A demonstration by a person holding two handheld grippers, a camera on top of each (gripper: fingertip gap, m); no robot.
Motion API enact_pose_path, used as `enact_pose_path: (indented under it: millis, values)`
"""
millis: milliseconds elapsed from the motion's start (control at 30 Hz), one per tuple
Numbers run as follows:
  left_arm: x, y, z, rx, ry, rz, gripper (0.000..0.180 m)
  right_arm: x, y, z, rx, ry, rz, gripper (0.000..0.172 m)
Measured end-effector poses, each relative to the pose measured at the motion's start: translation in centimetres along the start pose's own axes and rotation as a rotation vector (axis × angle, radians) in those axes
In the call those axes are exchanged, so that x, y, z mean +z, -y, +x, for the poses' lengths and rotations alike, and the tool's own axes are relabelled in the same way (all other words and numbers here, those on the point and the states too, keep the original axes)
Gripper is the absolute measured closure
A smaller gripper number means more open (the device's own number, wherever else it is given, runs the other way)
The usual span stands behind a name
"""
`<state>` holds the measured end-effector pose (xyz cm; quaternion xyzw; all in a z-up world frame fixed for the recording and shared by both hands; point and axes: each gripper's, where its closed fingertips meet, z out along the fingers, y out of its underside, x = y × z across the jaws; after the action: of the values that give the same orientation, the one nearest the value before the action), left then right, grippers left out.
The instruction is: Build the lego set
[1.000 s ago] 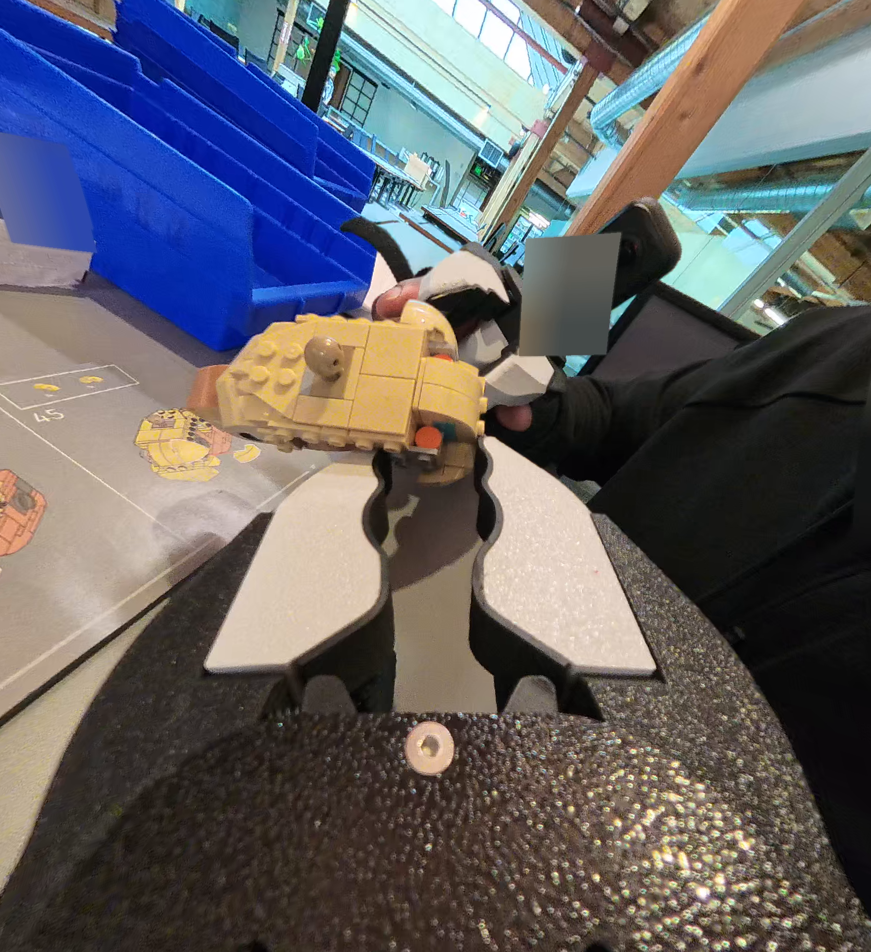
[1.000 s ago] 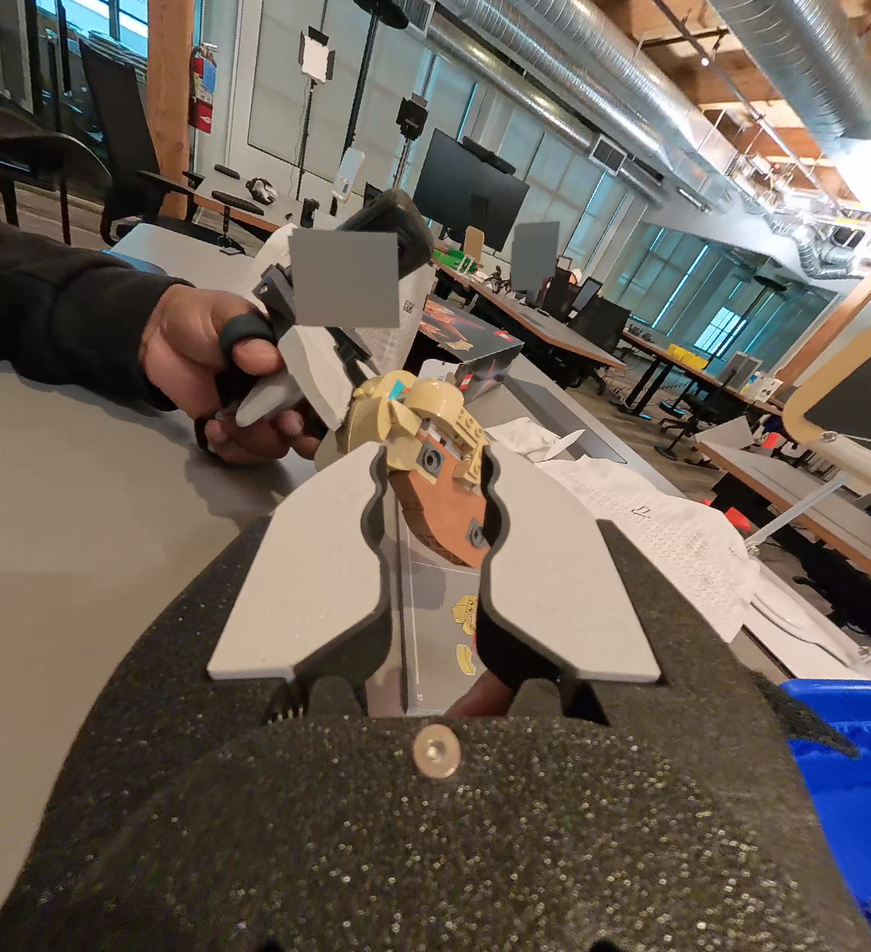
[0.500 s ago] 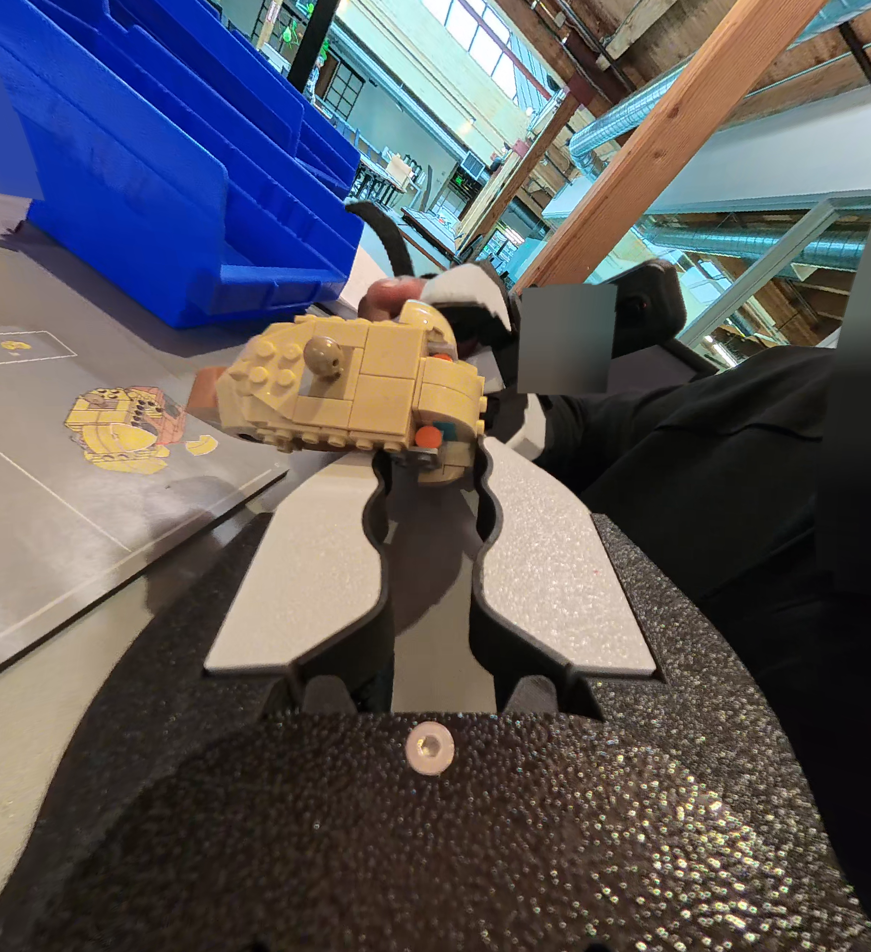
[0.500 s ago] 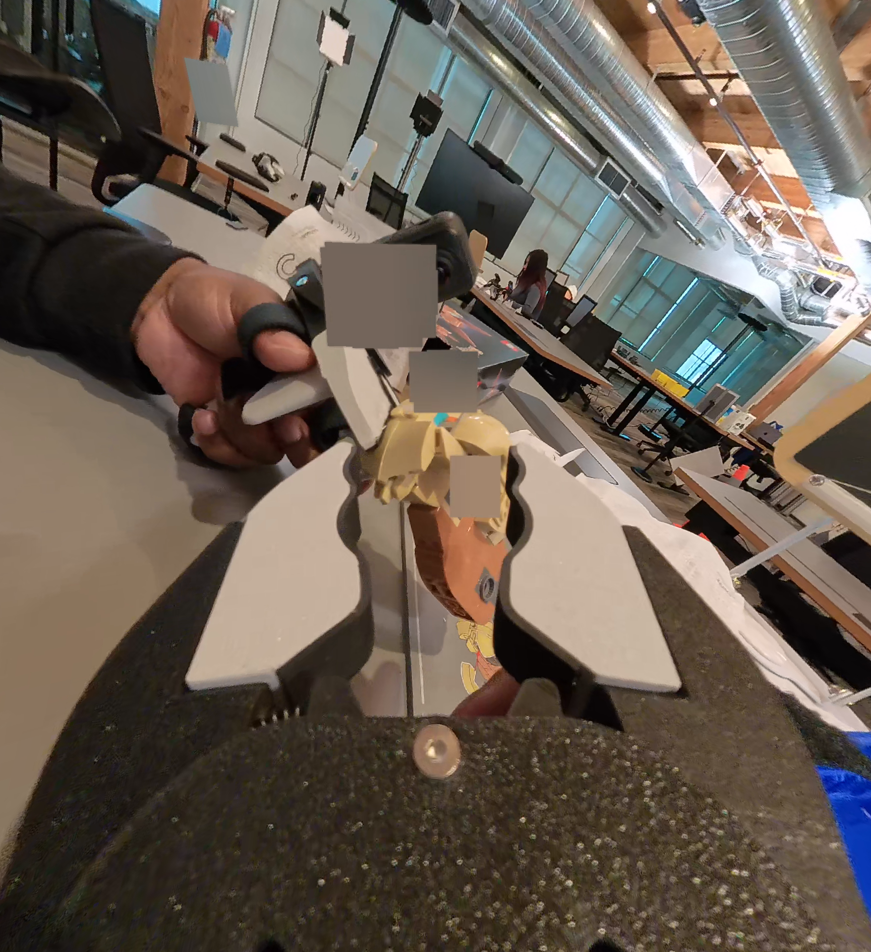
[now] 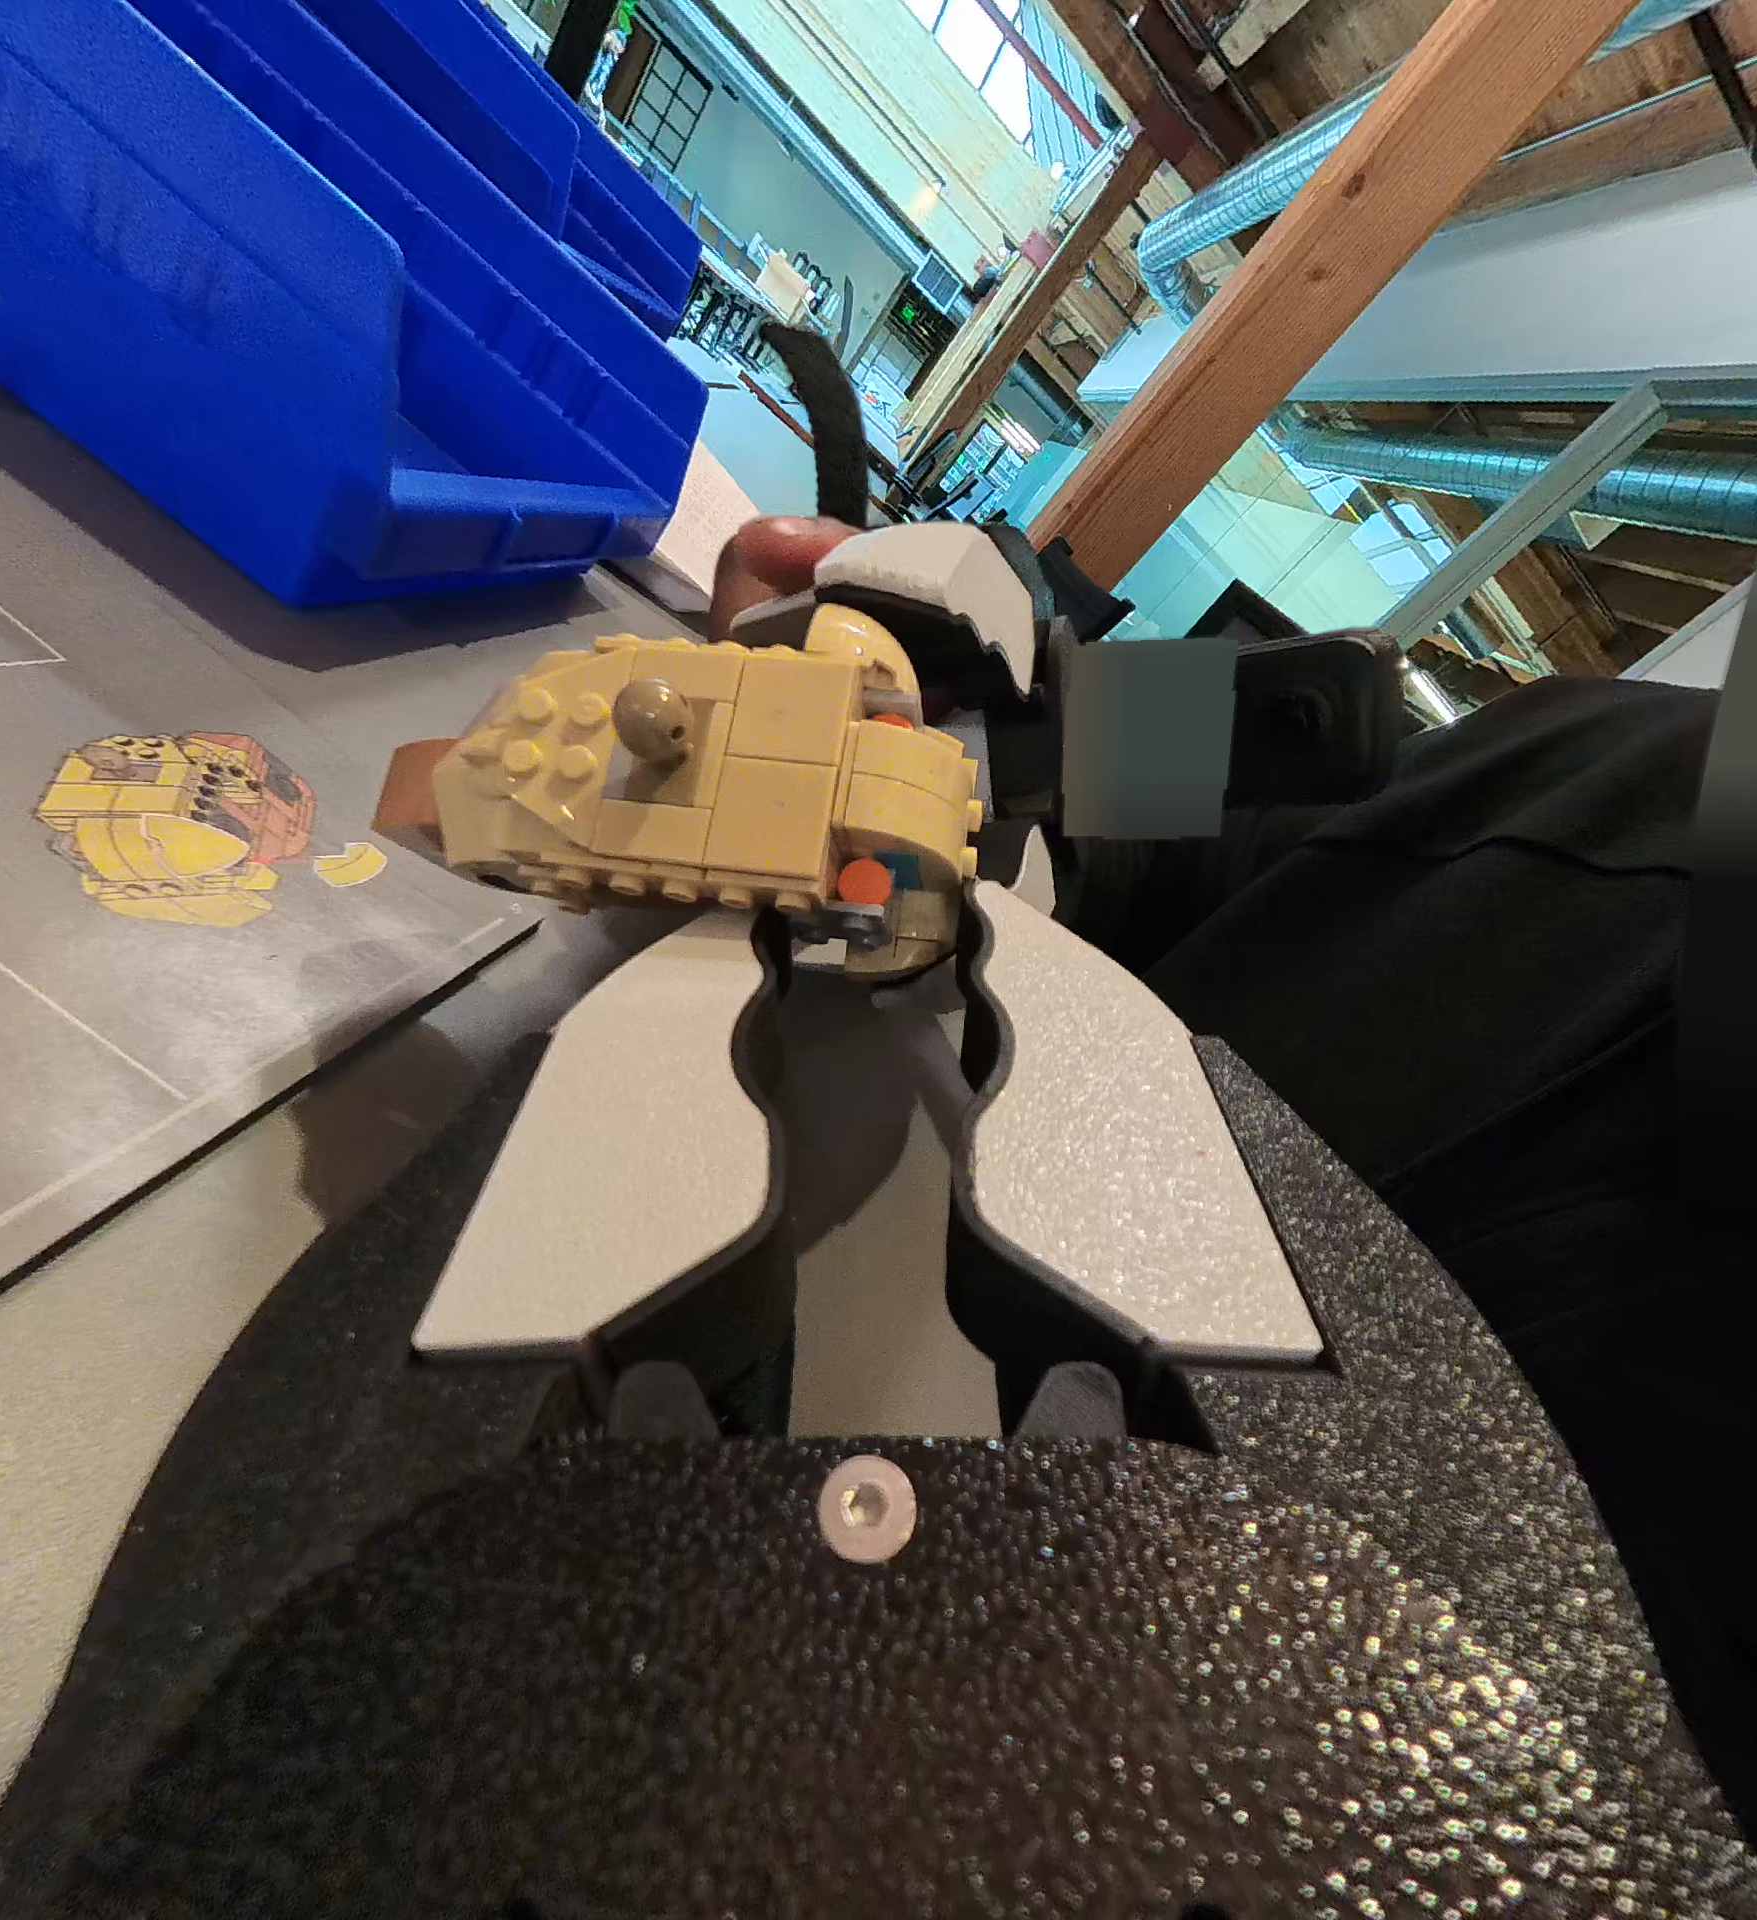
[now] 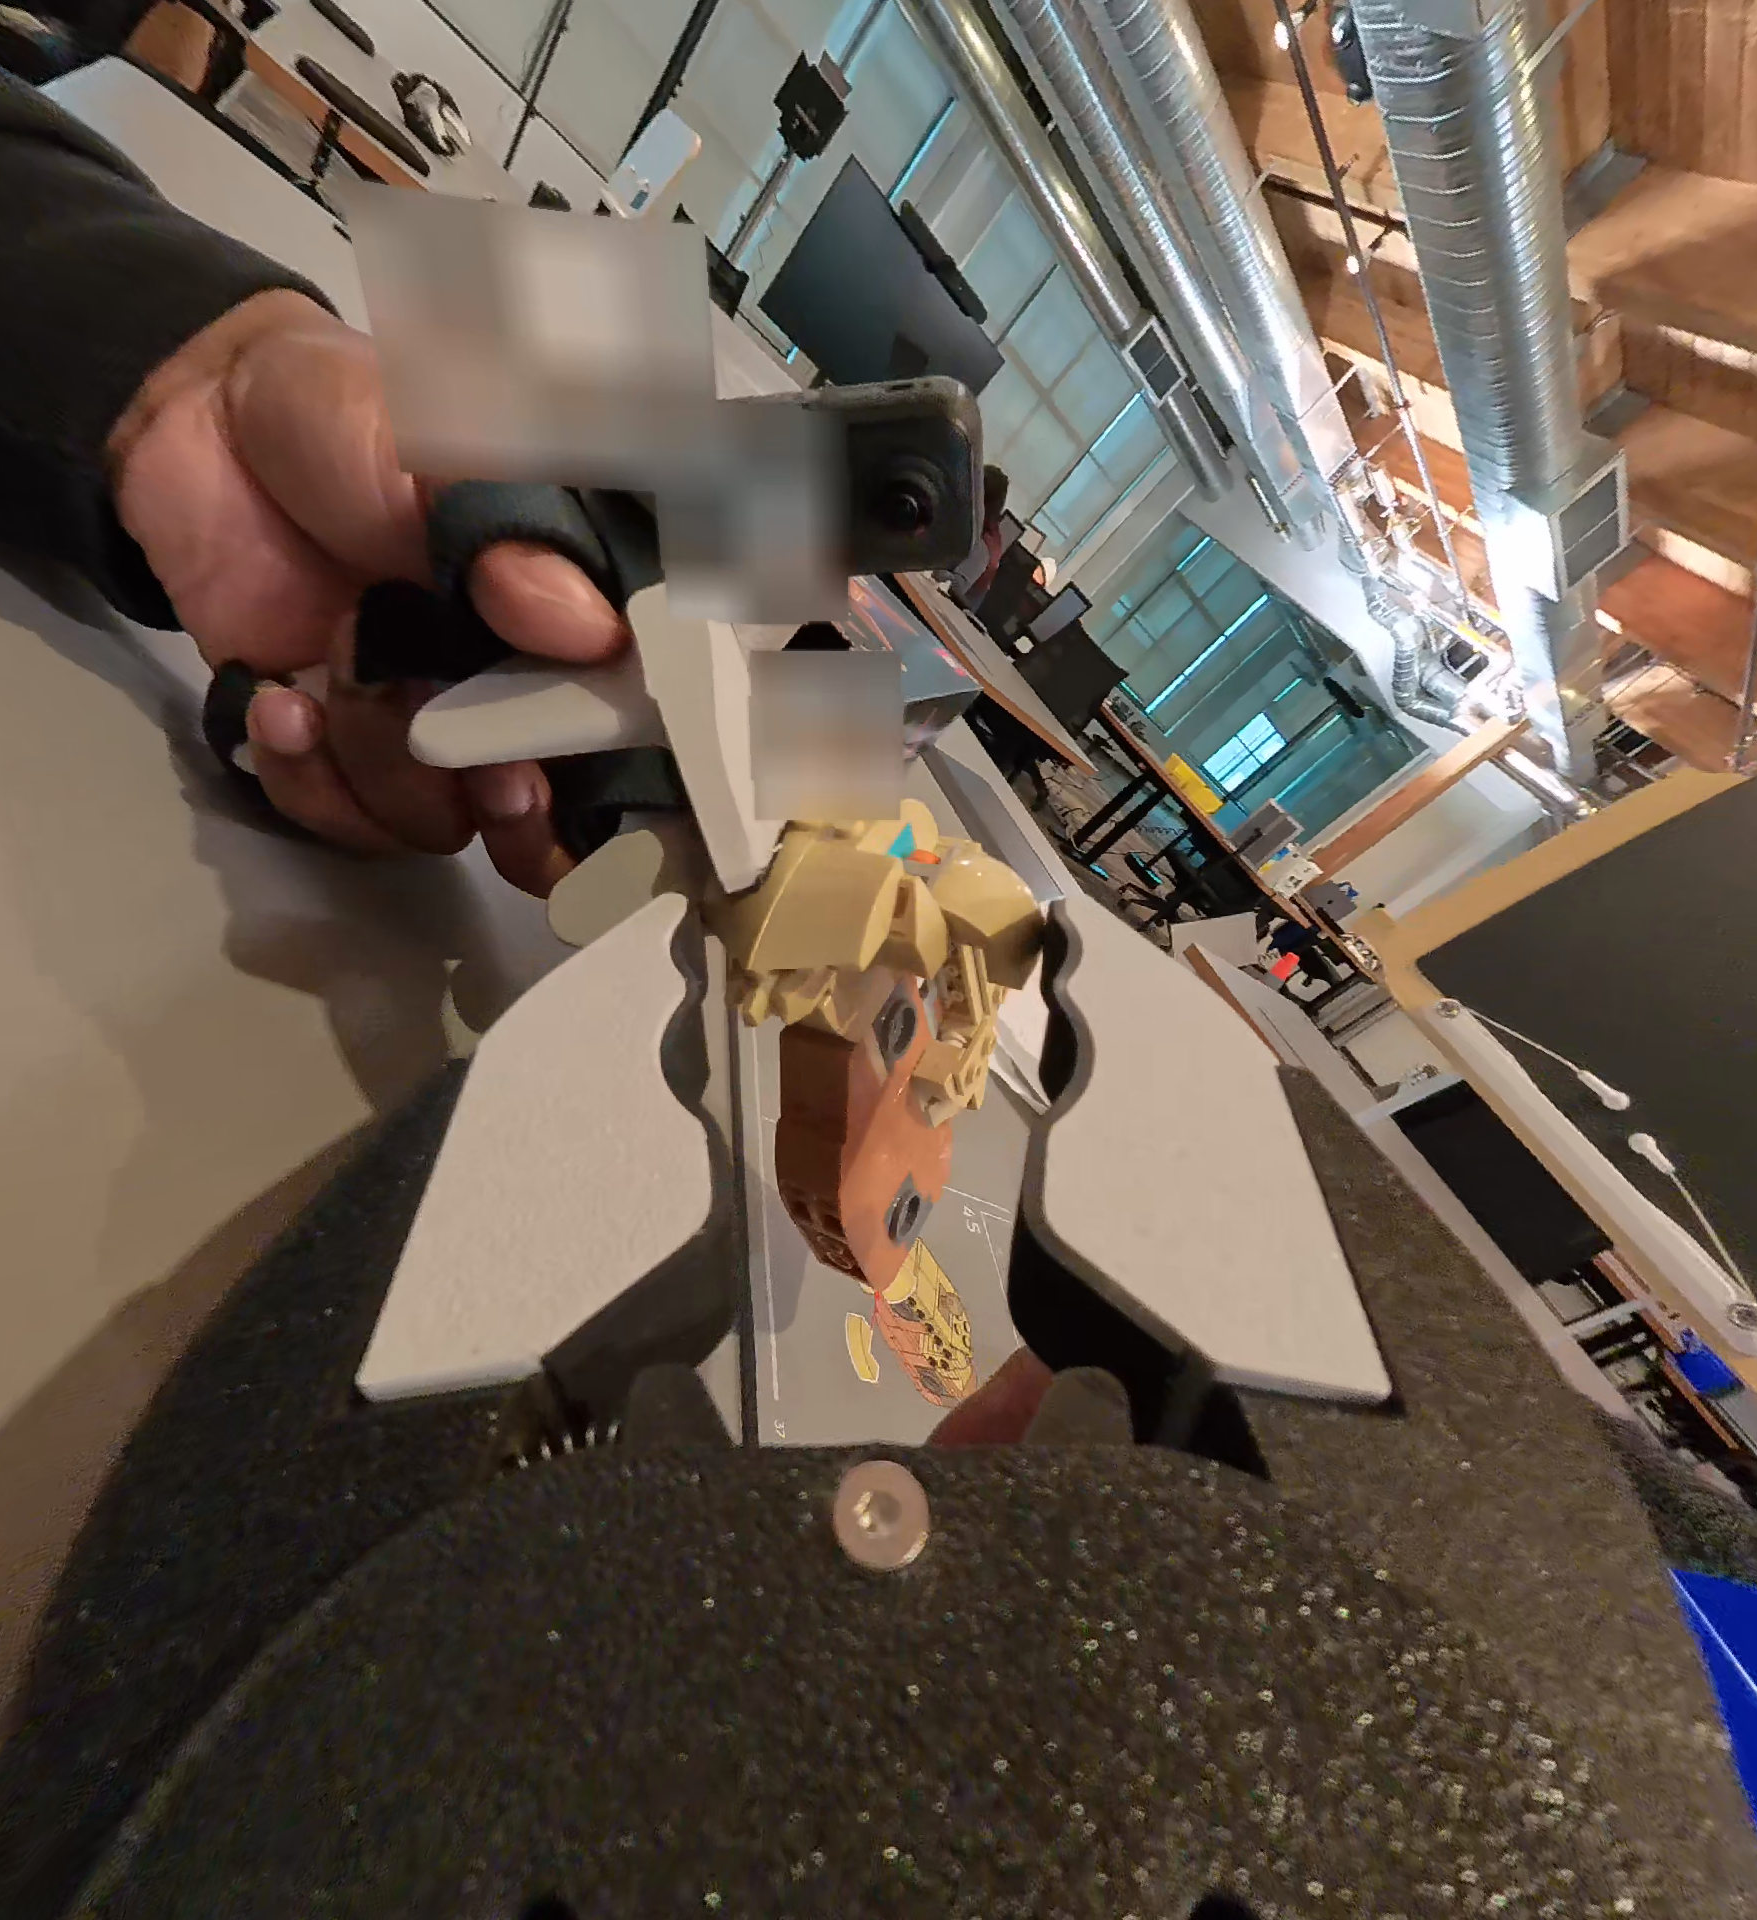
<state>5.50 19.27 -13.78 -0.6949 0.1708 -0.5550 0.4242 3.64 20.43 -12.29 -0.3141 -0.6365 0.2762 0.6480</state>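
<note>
Left gripper (image 5: 869,935) jaws clamped on rear end of tan brick model (image 5: 708,779), mid-frame, held above counter (image 5: 43,1455). Right gripper (image 6: 869,956) jaws spread wide either side of model's tan end (image 6: 853,925), gaps visible, not gripping. Instruction booklet (image 5: 126,987) lower left beneath model; blue bins (image 5: 282,312) upper left. Model looks partly built.

The tan brick-built model (image 5: 708,784) is lifted off the grey table, pinched by its rounded tan end between the left gripper (image 5: 866,925) fingertips. Its studded tan body runs sideways to that gripper's left, a round tan knob on top, an orange stud and a teal piece near the grip. Its brown underside (image 6: 863,1132) hangs between the spread fingers of the right gripper (image 6: 869,940), with a gap at each pad.
</note>
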Motion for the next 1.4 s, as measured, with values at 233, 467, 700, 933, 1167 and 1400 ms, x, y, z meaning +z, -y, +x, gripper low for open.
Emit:
enact_pose_path:
  millis: [233,467,700,933,1167,1400]
  values:
    - [-0.1,-0.2,-0.3,-0.020,0.016,-0.013,0.151,0.3,-0.4,-0.2,0.059,0.023,-0.011,0.110]
    - [0.0,-0.9,-0.6,-0.008,0.050,-0.059,0.152,0.3,-0.9,-0.7,0.036,0.082,-0.055,0.110]
    - [0.1,-1.5,-0.6,0.006,0.065,-0.101,0.152,0.1,-1.0,-1.1,-0.006,0.135,-0.085,0.110]
    - [0.0,-1.4,-0.8,0.051,0.100,-0.106,0.152,0.2,-1.1,-1.0,0.008,0.134,-0.095,0.110]
    - [-0.7,-2.0,-2.6,0.383,0.319,-0.237,0.152,-0.8,-1.7,-1.6,0.259,0.264,-0.066,0.111]
    - [-1.1,-2.7,-3.8,0.683,0.467,-0.364,0.152,-1.2,-1.3,-0.3,0.569,0.315,-0.030,0.132]
